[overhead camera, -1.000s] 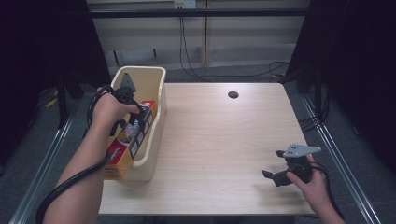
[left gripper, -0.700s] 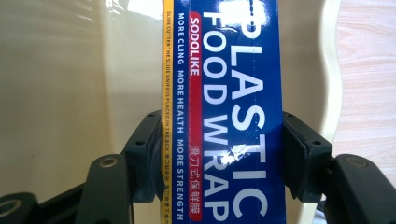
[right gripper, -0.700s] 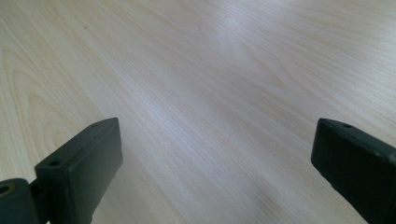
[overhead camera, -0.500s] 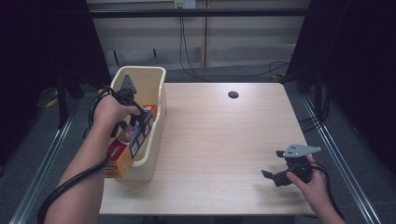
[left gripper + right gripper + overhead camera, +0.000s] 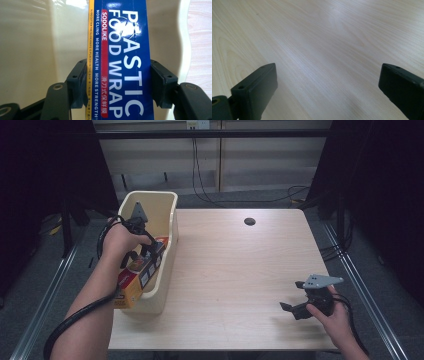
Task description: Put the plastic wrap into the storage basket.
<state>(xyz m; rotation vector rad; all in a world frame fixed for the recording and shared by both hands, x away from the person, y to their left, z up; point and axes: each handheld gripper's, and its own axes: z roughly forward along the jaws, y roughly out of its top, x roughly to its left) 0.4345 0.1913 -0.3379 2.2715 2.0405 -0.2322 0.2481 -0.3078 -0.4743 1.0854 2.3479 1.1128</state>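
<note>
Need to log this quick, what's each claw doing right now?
Left claw: closed on the plastic food wrap box.
Right claw: open, holding nothing.

On the blue plastic wrap box, mid-frame in the left gripper view, "PLASTIC FOOD WRAP", "SODOLIKE", "MORE CLING MORE HEALTH MORE STRENGTH" are read.

Both forearms bare, no sleeves. Left gripper: black body, grey three-cornered plate on top, thick black cable looping back along the arm. Right gripper: same build. Jaws are black blocky pads with small screw holes, pivot bolts at base.
</note>
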